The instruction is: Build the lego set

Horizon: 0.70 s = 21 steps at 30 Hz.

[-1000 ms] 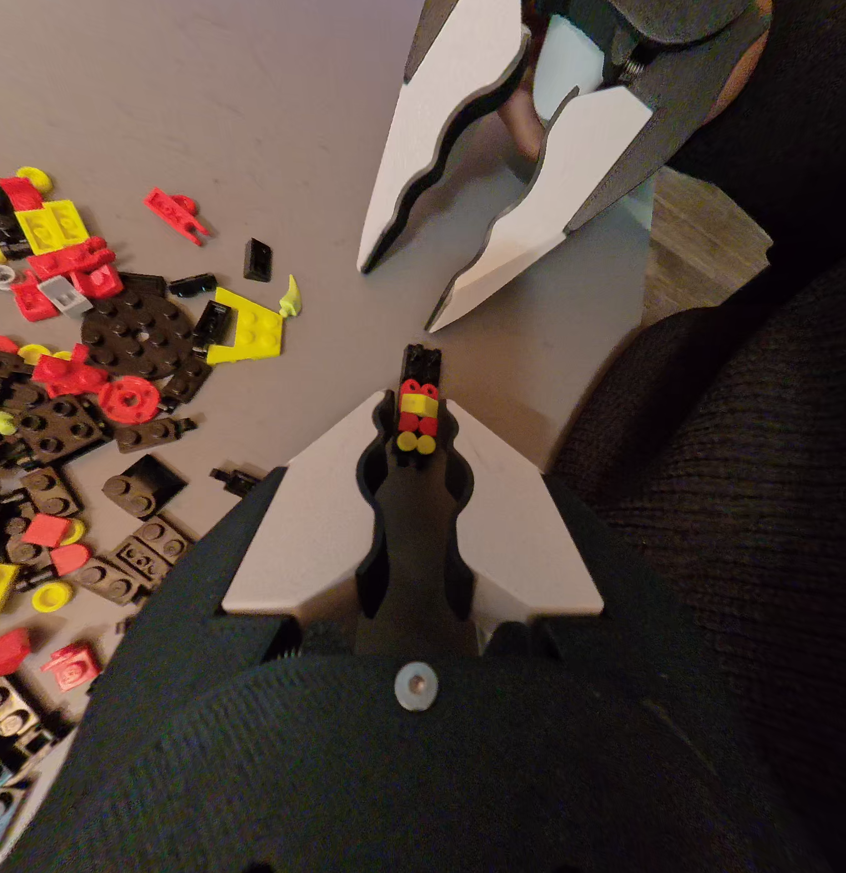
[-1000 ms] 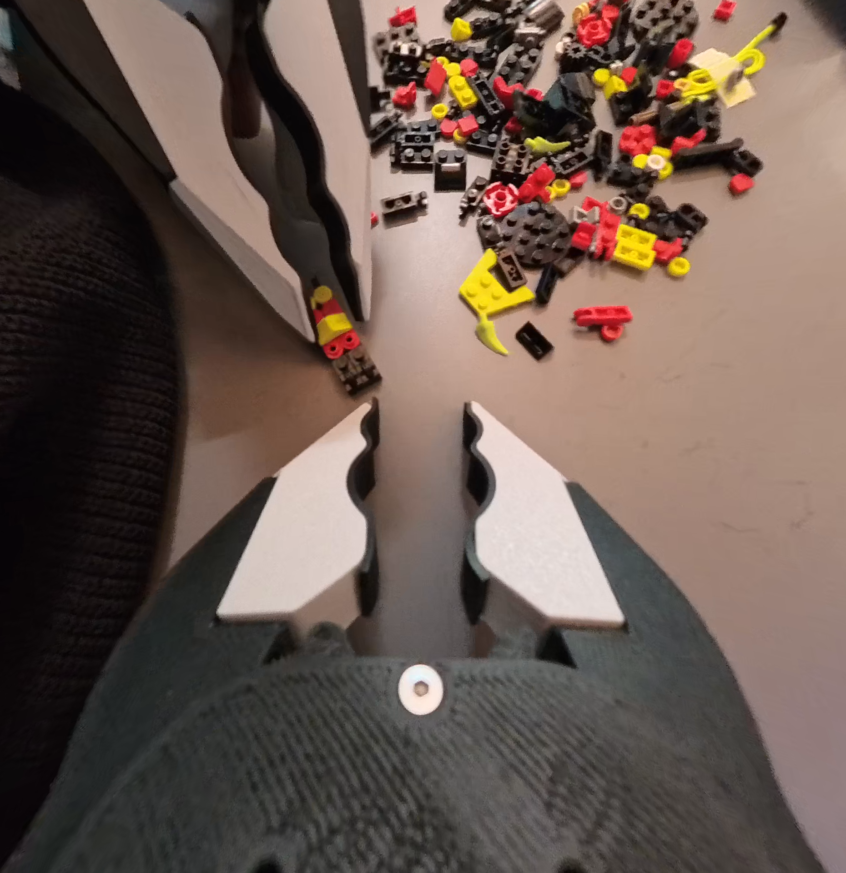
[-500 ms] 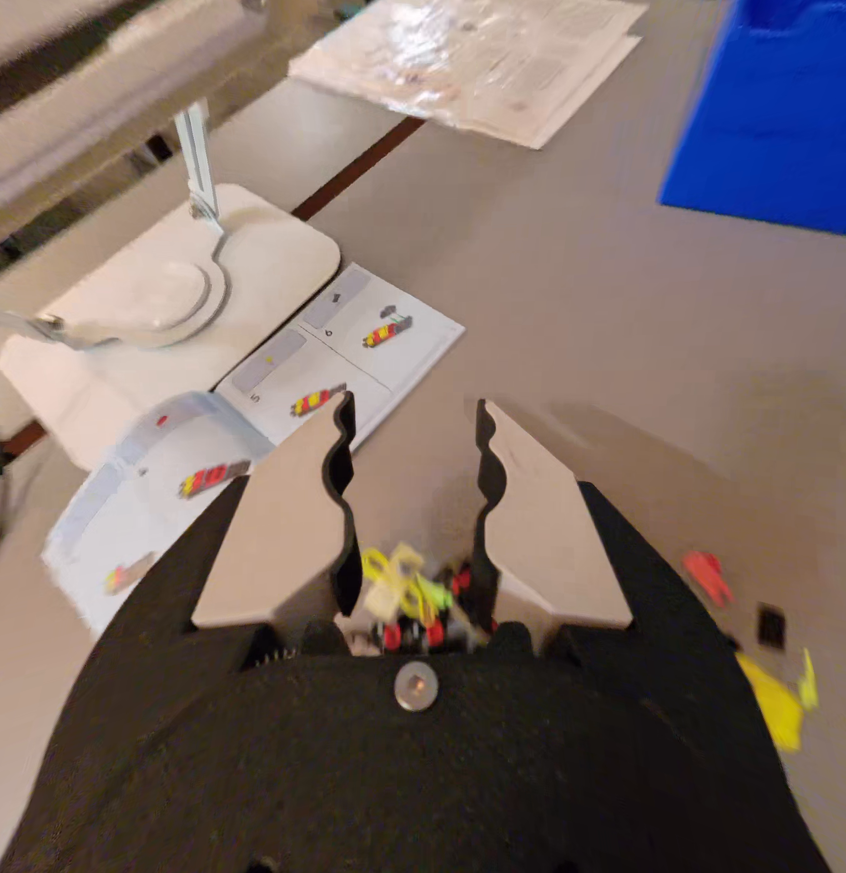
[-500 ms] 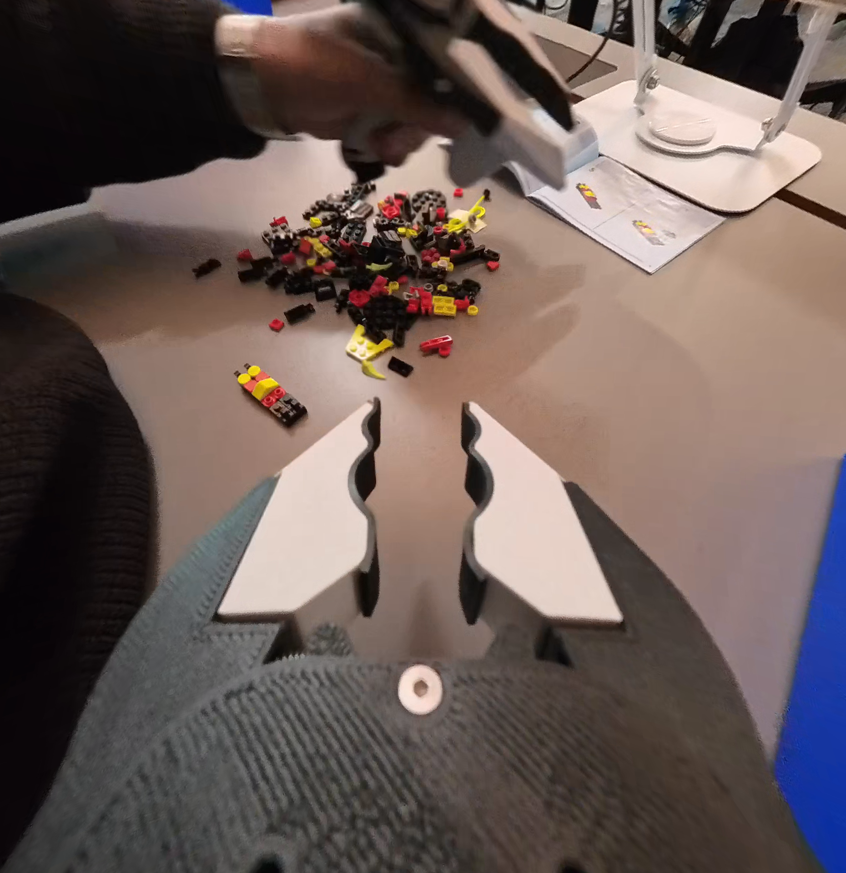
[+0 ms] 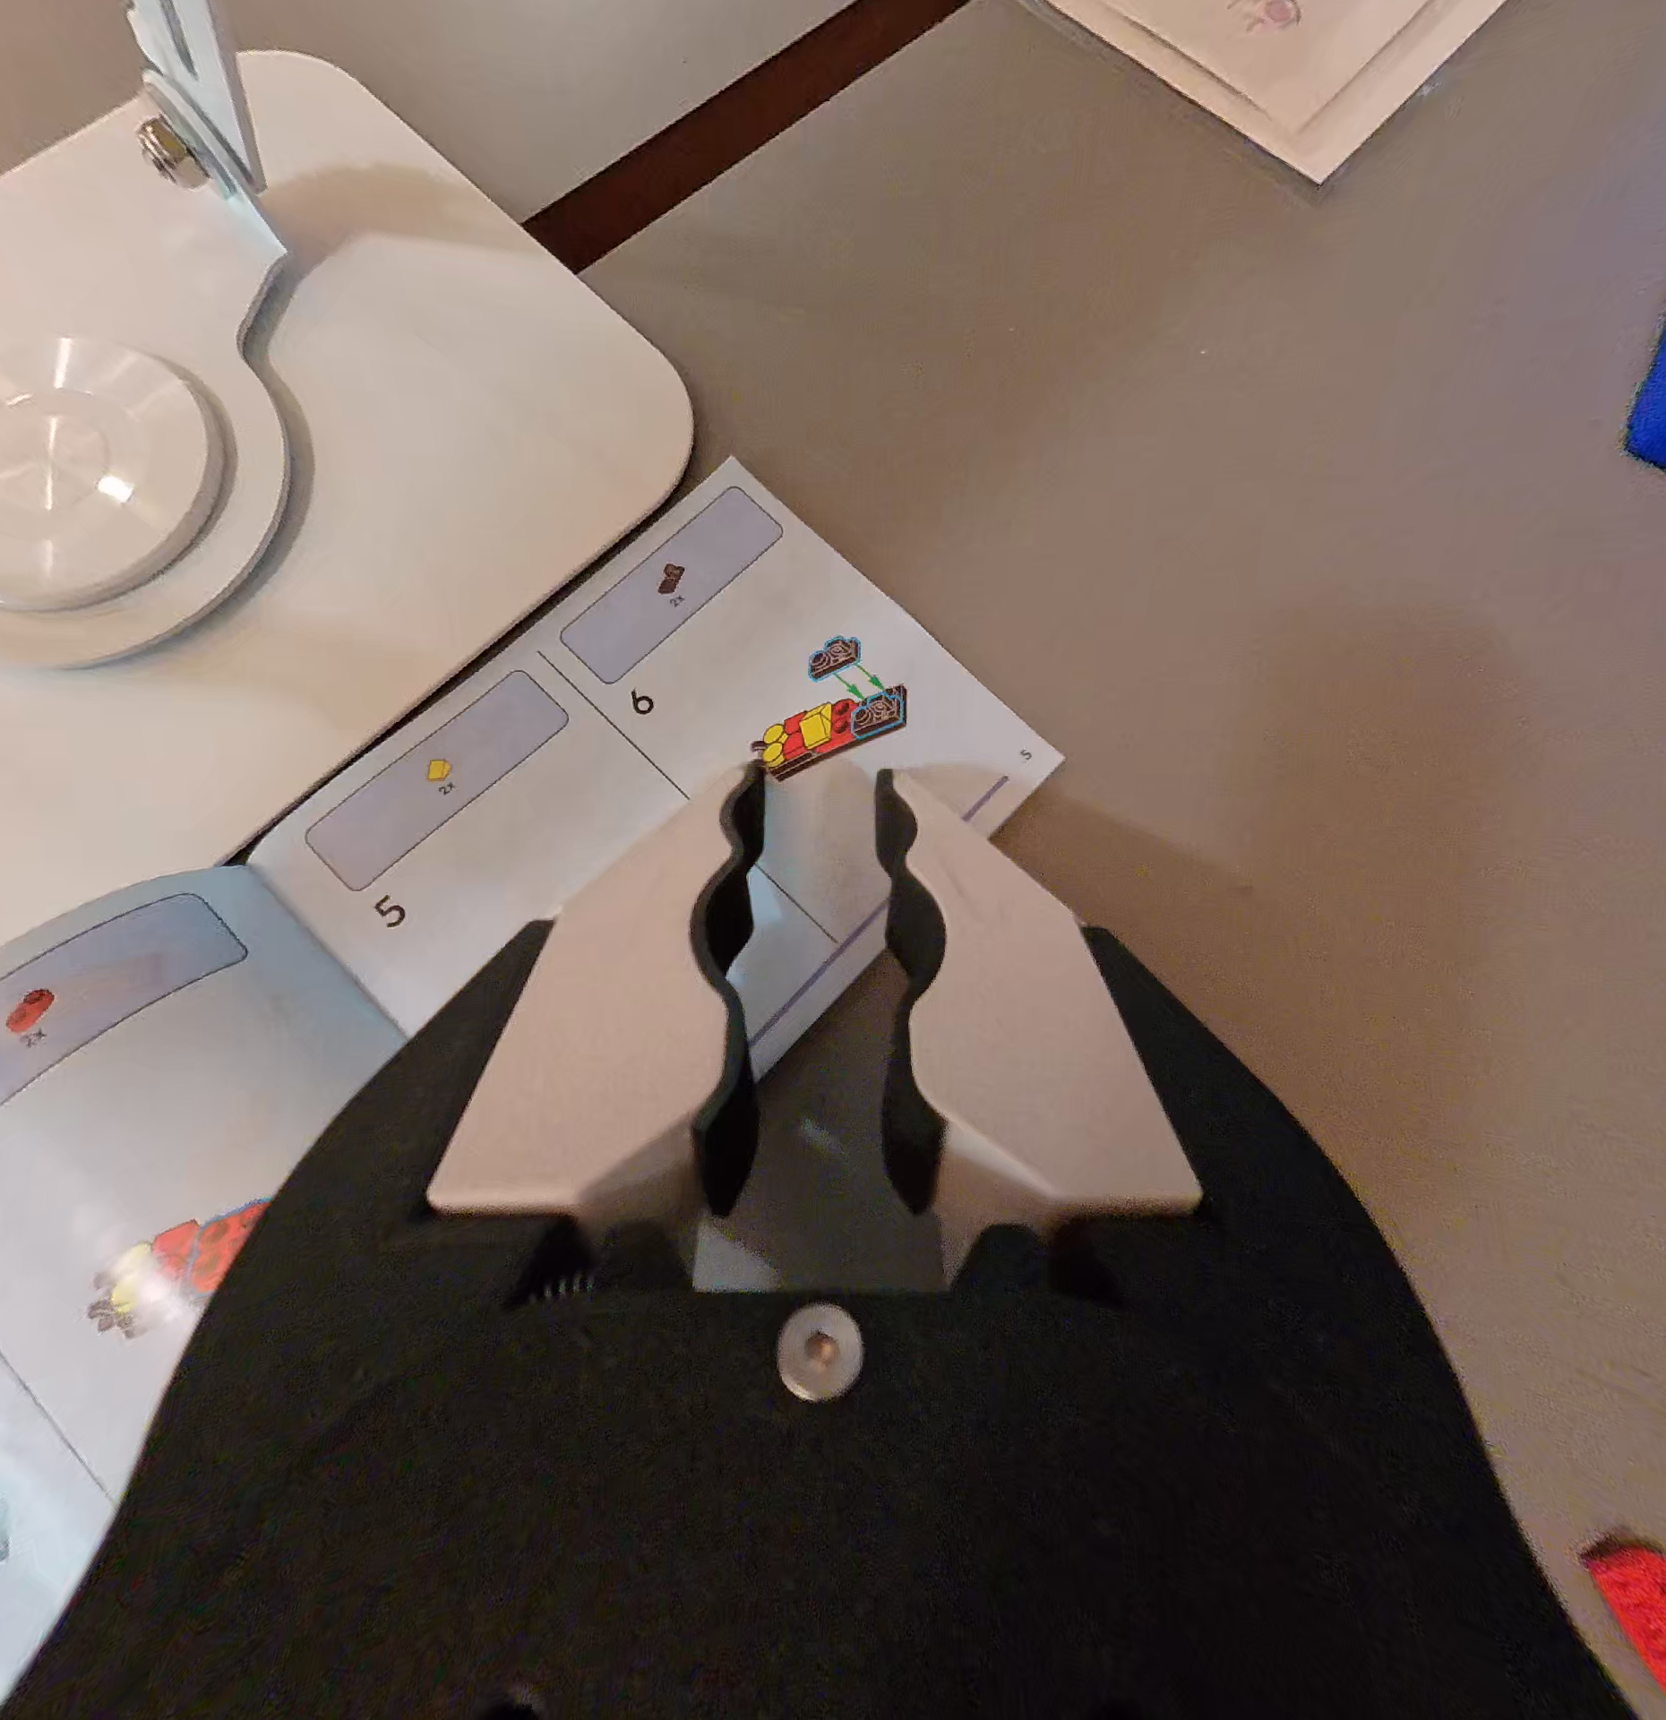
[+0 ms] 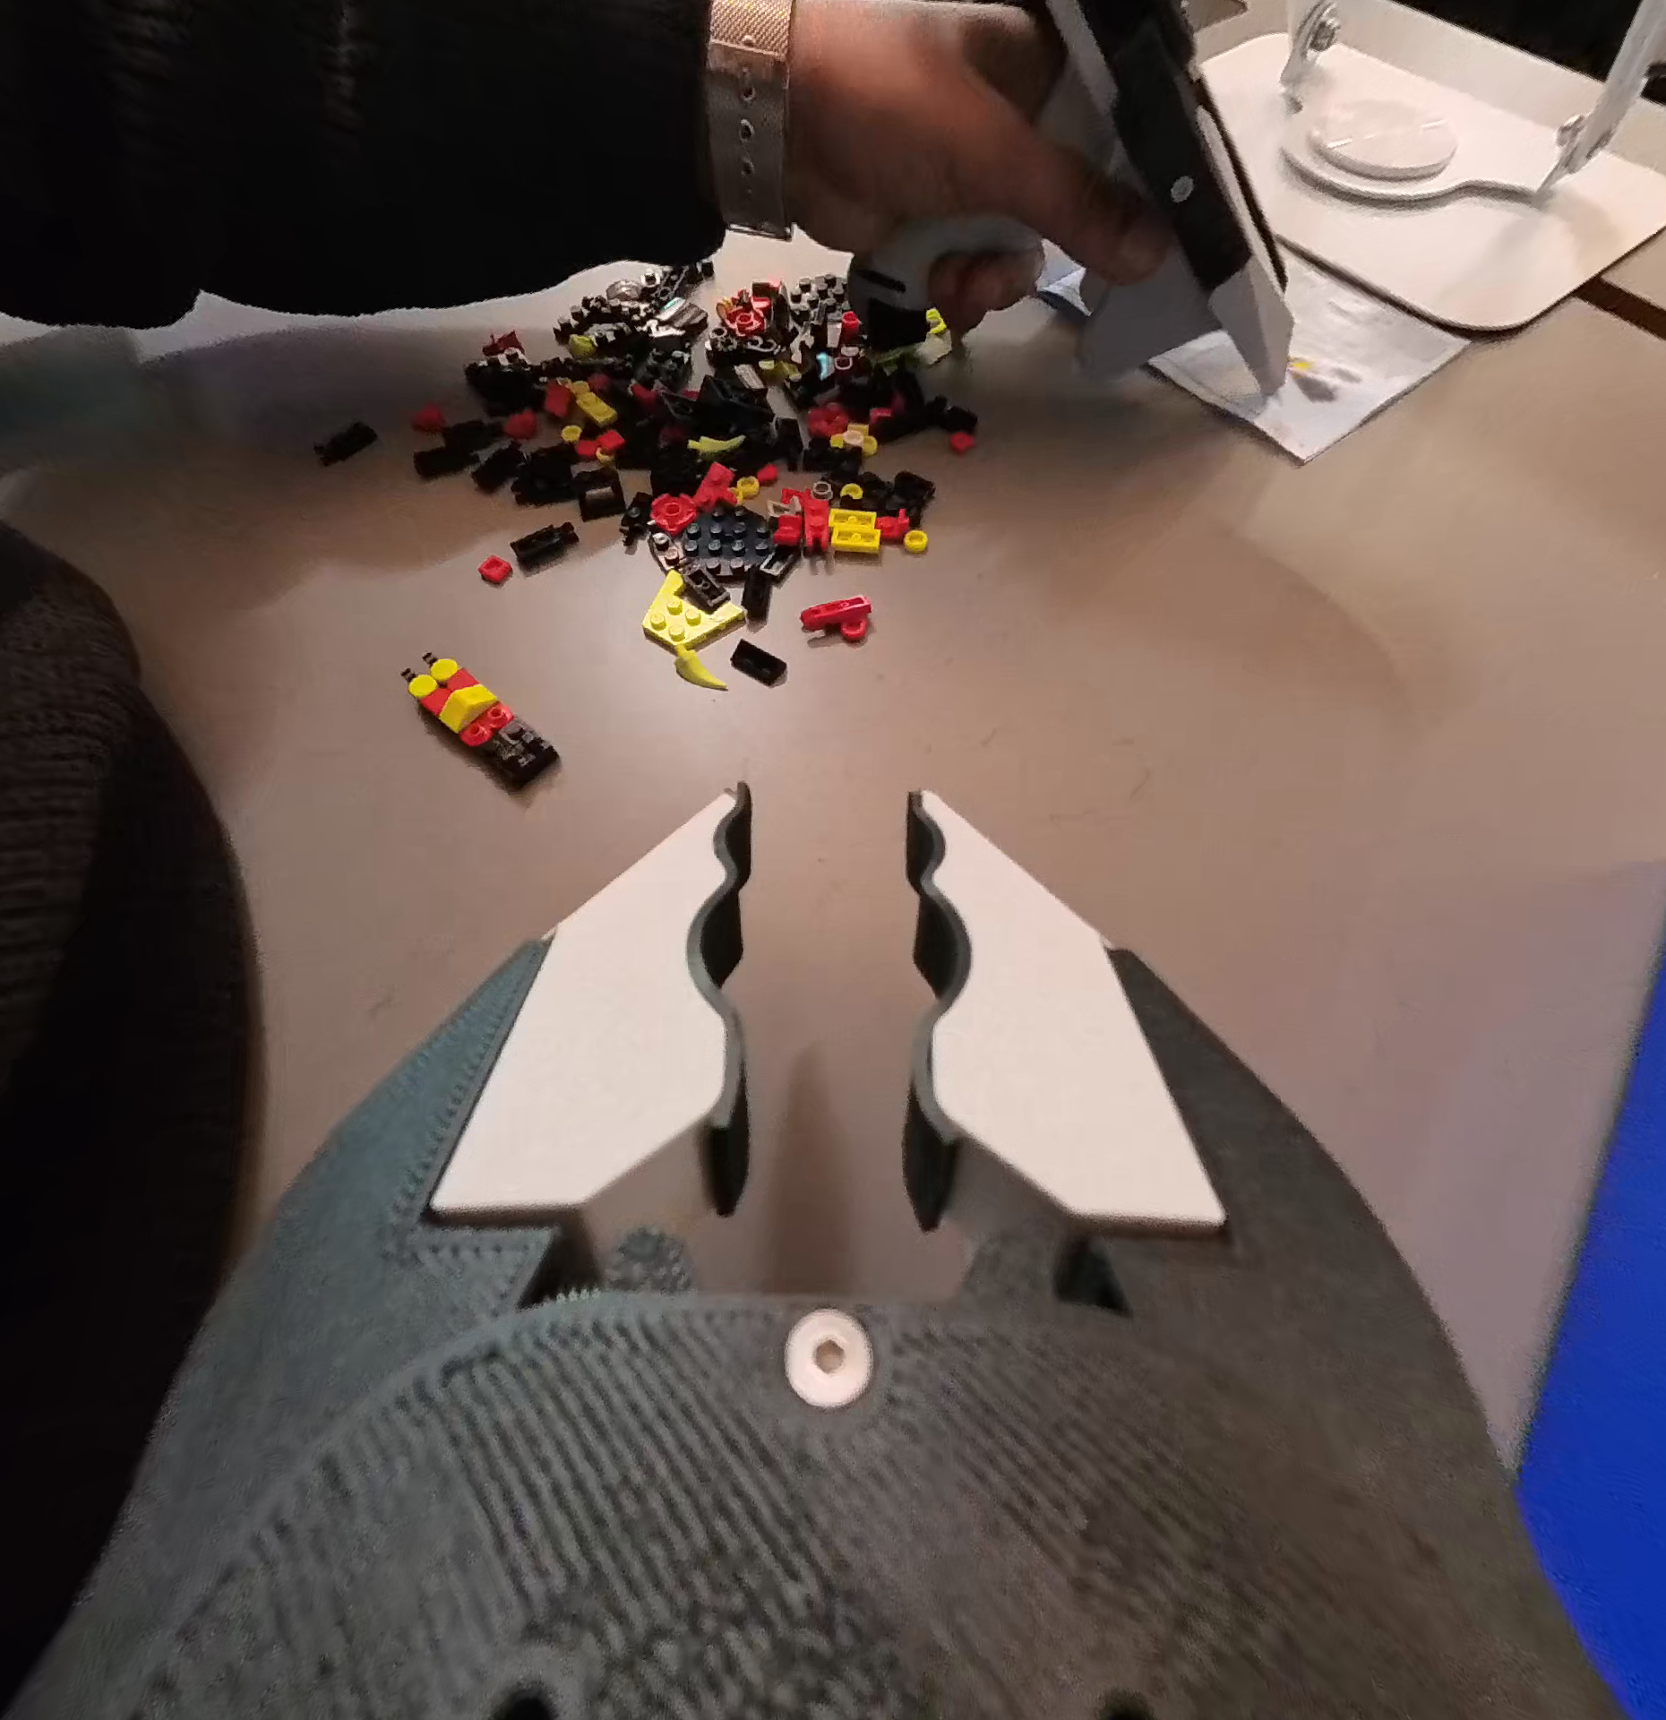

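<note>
Small studded lego assembly [image 6: 478, 715], black base with red, yellow bricks, on smooth grey counter [image 6: 1183, 698]; left claw [image 5: 820, 777] and right claw [image 6: 825, 796] both apart, empty.

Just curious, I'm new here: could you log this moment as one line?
left gripper: open, over instruction booklet | right gripper: open, empty | small lego assembly: on table

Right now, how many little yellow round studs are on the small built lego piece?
2. Both yellow round studs sit side by side at the far end of the small red, yellow and black lego assembly; others may be hidden.
</note>
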Each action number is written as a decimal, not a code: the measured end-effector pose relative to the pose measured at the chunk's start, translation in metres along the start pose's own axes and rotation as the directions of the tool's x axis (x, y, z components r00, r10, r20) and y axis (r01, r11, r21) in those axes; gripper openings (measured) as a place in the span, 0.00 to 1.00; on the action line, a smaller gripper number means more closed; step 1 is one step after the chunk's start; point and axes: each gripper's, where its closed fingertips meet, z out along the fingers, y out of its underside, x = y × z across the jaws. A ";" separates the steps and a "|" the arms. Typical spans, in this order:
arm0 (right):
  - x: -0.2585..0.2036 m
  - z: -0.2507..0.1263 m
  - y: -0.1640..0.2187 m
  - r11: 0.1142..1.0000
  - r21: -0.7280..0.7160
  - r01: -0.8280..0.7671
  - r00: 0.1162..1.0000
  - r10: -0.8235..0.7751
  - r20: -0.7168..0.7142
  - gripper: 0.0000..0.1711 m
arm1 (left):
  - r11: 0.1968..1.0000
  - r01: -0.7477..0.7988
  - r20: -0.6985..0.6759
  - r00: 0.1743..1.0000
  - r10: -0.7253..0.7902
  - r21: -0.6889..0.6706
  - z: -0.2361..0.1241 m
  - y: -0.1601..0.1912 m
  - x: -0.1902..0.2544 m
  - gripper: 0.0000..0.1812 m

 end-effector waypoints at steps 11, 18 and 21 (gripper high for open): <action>-0.001 0.002 0.003 1.000 -0.018 0.018 1.000 -0.019 -0.012 0.19 | 0.999 0.050 -0.035 0.998 -0.050 0.014 -0.001 -0.002 0.001 0.00; 0.000 0.003 0.004 1.000 -0.024 0.018 1.000 -0.018 -0.015 0.20 | 1.000 0.013 -0.030 0.999 -0.013 0.010 0.004 -0.005 0.006 0.34; 0.003 0.002 0.003 1.000 -0.017 0.020 0.999 -0.020 -0.034 0.23 | 1.000 -0.022 0.008 1.000 0.022 -0.002 0.006 -0.005 0.004 0.33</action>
